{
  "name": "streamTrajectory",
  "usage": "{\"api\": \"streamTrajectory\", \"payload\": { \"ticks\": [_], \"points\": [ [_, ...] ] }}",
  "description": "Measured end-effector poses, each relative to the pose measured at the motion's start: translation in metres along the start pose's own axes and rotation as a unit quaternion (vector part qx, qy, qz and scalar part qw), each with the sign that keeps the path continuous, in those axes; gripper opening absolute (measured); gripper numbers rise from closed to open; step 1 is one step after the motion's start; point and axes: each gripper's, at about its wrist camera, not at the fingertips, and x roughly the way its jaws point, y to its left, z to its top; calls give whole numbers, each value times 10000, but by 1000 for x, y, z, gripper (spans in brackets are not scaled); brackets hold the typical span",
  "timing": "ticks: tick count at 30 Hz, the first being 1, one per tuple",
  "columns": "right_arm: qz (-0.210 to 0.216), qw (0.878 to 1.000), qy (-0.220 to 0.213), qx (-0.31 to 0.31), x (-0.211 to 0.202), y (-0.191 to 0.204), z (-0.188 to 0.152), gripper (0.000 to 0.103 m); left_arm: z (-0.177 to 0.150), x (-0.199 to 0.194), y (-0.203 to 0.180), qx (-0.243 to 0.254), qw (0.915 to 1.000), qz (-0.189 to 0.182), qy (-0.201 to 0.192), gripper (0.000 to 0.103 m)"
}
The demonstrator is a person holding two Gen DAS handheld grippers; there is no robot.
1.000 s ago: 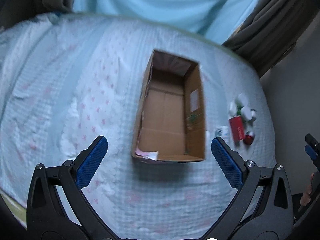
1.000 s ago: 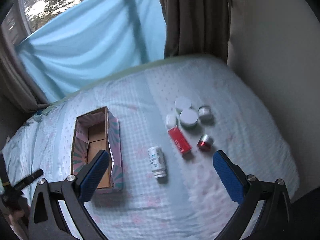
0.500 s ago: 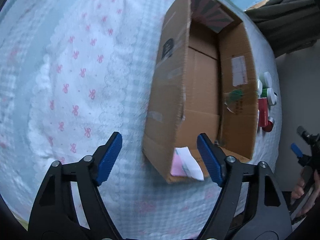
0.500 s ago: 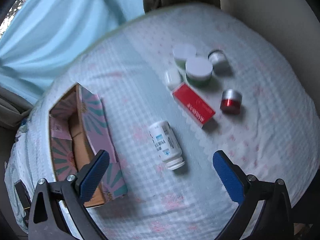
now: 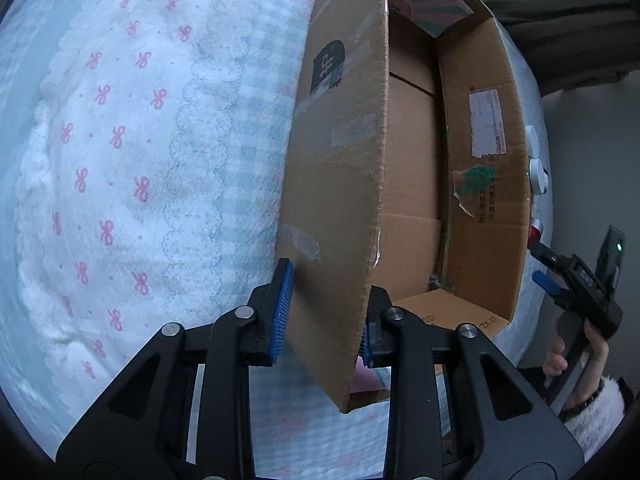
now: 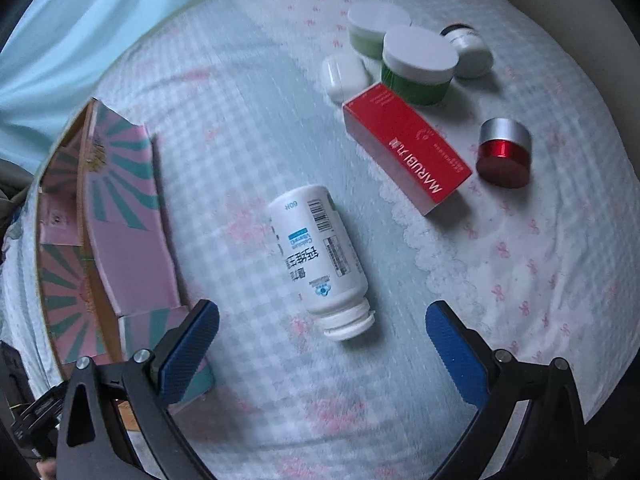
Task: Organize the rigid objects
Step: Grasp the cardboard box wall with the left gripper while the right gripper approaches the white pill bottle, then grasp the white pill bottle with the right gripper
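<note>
Here the left claw [image 5: 324, 312], its jaws having just closed, is clamped on the near side wall of the cardboard box [image 5: 340, 168] standing on the bed [image 5: 120, 160]. The right claw [image 6: 320, 340] hangs wide open and empty above the white bottle [image 6: 320, 256], which lies on its side between the box and the red carton [image 6: 404, 148].

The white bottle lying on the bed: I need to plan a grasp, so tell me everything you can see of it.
The white bottle looks like plastic, capped, lying on its side on the checked bedspread, cap end towards the camera. Its label bears blue print and a barcode. Nothing touches it but the cloth; the red carton lies apart. The open right gripper hovers just short of its cap.
</note>
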Motion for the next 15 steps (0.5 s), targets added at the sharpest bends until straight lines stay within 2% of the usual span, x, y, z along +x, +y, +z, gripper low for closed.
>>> {"api": "streamTrajectory", "payload": {
  "ticks": [5, 7, 9, 15],
  "points": [
    [-116, 9997, 147, -141, 29, 1, 9, 101, 1, 1, 0, -5, 10000, -15, 3, 24],
    [-127, 9994, 220, -236, 39, 2, 11, 89, 0, -1, 2, -20, 10000, -18, -2, 24],
    [-201, 9987, 374, -286, 51, 1, 13, 72, 0, -1, 1, 1, 10000, 0, -10, 24],
    [-327, 9976, 381, -472, 64, 2, 16, 56, 0, 0, 0, -6, 10000, -8, -24, 24]
  ]
}}
